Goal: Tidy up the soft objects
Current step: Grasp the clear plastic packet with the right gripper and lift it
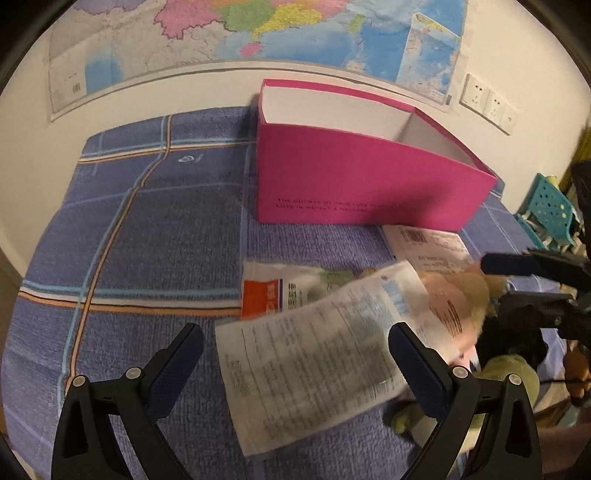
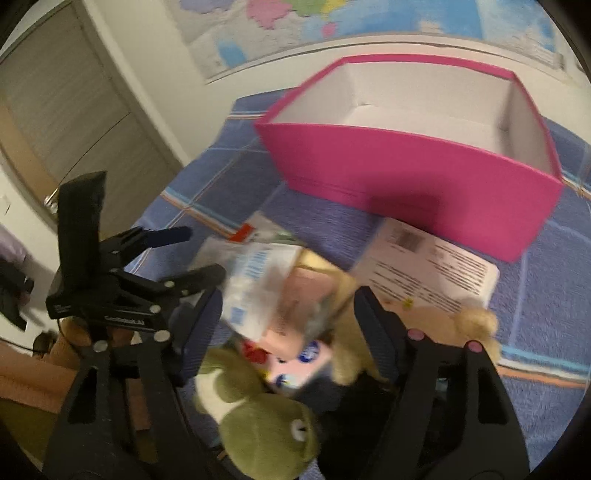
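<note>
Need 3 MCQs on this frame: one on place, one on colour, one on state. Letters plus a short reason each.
1. Where does the pink box stand?
A. On the blue towel, at the far side by the wall
B. On the floor
C. On a chair

2. What colour is the inside of the box?
A. Black
B. White
C. Yellow

3. How is the left tool set?
A. Clamped on the box rim
C. Clamped on the green plush
B. Open, nothing pressed between its fingers

Answers:
1 A: the box rests on the blue checked towel, under the wall map.
2 B: the right wrist view looks into it and shows bare white walls and floor.
3 B: its two fingers stand wide apart above a printed plastic packet, and neither pad presses it.
</note>
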Action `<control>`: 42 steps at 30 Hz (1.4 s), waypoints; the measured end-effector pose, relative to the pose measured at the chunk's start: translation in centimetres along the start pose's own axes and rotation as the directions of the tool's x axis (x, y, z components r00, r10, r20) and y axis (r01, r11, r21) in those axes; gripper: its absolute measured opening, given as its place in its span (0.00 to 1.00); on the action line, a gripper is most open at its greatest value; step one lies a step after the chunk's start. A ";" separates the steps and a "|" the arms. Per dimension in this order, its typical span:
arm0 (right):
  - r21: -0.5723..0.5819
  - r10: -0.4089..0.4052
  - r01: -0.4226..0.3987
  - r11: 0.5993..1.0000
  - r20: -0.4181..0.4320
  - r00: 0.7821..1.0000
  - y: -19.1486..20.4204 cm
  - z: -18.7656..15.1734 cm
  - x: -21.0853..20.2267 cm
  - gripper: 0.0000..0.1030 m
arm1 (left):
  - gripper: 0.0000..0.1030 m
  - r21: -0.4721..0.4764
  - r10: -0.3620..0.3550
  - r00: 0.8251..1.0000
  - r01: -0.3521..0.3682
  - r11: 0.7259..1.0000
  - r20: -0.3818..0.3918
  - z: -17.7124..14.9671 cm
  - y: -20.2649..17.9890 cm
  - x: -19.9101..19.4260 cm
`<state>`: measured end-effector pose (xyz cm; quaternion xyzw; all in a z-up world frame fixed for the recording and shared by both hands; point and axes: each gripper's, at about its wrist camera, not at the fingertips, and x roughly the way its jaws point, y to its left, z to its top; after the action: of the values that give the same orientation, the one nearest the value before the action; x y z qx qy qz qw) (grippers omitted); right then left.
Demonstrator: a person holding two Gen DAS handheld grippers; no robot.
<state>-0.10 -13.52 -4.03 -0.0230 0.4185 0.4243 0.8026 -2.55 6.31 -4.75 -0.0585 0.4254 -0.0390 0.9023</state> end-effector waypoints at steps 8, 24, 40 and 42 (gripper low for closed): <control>-0.107 -0.002 -0.009 0.994 -0.104 0.995 1.6 1.7 3.5 0.73 | 0.98 -0.012 -0.097 0.992 0.096 0.995 -0.076 -1.3 0.9 0.8; -0.129 0.022 -0.042 0.991 -0.156 0.988 1.6 2.8 5.4 0.39 | 0.70 -0.091 -0.241 0.968 0.235 0.968 -0.064 -1.0 1.6 0.1; -0.185 -0.097 0.109 0.977 0.071 0.993 2.0 4.9 -4.3 0.36 | 0.70 0.073 -0.296 0.948 0.289 0.955 0.120 6.8 -2.9 -4.6; -0.185 -0.105 0.121 0.975 0.097 0.990 1.9 5.6 -5.1 0.36 | 0.70 0.094 -0.297 0.945 0.286 0.954 0.134 8.0 -3.3 -4.8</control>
<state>0.71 -13.45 3.75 -0.1049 0.3389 0.4166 0.8370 0.50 4.21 4.39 -0.0906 0.3429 -0.1830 0.9169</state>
